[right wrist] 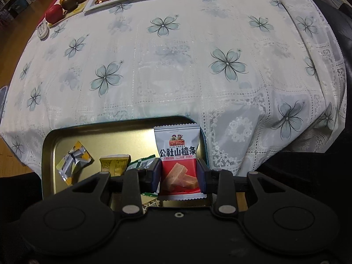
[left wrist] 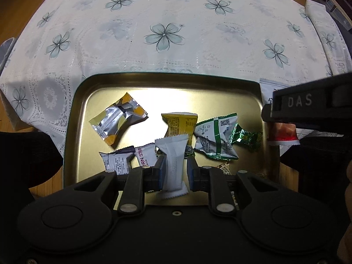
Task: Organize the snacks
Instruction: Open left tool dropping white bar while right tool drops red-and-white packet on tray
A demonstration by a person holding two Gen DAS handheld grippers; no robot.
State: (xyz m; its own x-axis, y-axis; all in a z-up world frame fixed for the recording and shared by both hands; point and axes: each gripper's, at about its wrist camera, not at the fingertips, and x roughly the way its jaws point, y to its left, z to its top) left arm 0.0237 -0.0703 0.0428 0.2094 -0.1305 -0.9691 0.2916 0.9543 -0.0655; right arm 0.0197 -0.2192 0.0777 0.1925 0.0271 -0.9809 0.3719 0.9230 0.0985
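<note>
While both units point steeply down over the gold tray [left wrist: 74,110] on the cloth-covered worktop [left wrist: 176,33], the left hand-held gripper [left wrist: 176,171] stands released, a white packet [left wrist: 173,165] loose between its pads above the tray; the right hand-held gripper [right wrist: 179,176] grasps a red-and-white snack packet [right wrist: 178,165] upright over the tray's right rim; yellow [left wrist: 179,124], green-and-white [left wrist: 216,140] and silver [left wrist: 118,118] packets lie inside the tray.

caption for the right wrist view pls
Right claw grips a red-and-white hawthorn strip packet over the gold tin tray of snacks.
</note>
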